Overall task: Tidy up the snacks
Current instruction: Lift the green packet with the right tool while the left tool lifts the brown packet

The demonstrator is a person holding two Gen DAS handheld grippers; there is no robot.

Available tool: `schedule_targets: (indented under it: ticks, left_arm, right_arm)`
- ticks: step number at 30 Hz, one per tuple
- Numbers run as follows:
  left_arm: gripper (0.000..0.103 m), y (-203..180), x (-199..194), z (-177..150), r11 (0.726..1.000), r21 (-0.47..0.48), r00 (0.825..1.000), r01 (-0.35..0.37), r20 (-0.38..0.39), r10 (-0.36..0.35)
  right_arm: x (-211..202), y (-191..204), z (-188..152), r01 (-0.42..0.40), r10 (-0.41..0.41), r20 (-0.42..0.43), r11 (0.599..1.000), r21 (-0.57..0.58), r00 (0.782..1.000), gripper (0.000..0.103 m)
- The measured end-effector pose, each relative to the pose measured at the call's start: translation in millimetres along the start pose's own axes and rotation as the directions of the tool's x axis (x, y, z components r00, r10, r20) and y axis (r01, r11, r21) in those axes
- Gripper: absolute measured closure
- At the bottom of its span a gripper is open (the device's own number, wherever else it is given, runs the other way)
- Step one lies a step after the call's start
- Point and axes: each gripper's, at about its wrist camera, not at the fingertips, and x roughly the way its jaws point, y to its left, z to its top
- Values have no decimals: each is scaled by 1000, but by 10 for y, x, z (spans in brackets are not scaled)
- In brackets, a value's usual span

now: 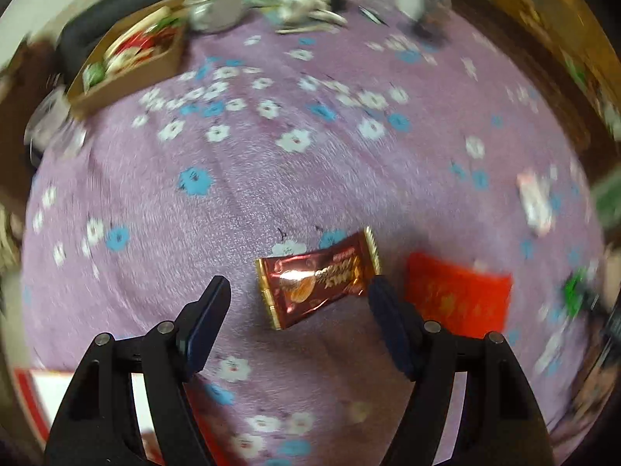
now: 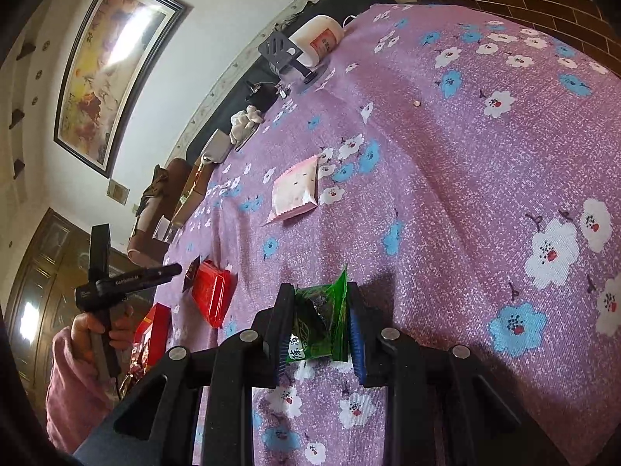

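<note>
In the left wrist view my left gripper (image 1: 298, 287) points down at the purple flowered tablecloth (image 1: 310, 163), open. A shiny brown candy packet (image 1: 318, 279) lies flat between its fingers, close to the right one and well apart from the left. A red packet (image 1: 458, 295) lies just to the right. My right gripper (image 2: 319, 290) is shut on a green snack packet (image 2: 318, 322), held a little above the cloth. The right wrist view also shows the left gripper (image 2: 176, 270) from the side, over the brown candy (image 2: 192, 272) and the red packet (image 2: 211, 295).
A cardboard box (image 1: 128, 62) with several snacks stands at the far left corner, a metal pot (image 1: 217, 7) beside it. A pink-white packet (image 2: 297, 190) lies mid-table. A white jar (image 2: 316, 39) and clutter line the far edge. A red box (image 2: 155, 330) sits near the hand (image 2: 89, 326).
</note>
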Motion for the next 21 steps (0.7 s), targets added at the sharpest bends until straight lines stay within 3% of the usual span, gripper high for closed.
schedule_targets:
  ticks: [2,5,9,11,18,19,21]
  left_arm:
    - [30,-63,44,-8,993,104,999,-48,8,48]
    - [30,-110,77,-16,978,204,999,-48,29,43]
    - [30,-282,181,-5,918,382,993,-108,86,81]
    - [30,-310,191,8,901,421,991,-105,123,59]
    - [30,-222,222,50,936,349,992,-42,129,-4]
    - [32,-210,215,51,946,322,993,-27,119,-12]
    - [53,-160,219,48,968,249,993,39,95,-64]
  right_arm:
    - [11,-5,0,-5,5,2,1000,4,1000,77]
    - [22,5,2,-1,1,5,1000,1,1000,76]
    - [20,-3,0,-7,7,6,1000,7,1000,76]
    - [17,-20,4,-14,14,6,1000,16,1000,76]
    - [16,-19,5,-10,9,10,1000,14,1000,76]
    - [15,-18,4,-9,8,11,1000,13,1000,77]
    - [14,-14,5,-7,7,12,1000,11,1000,77]
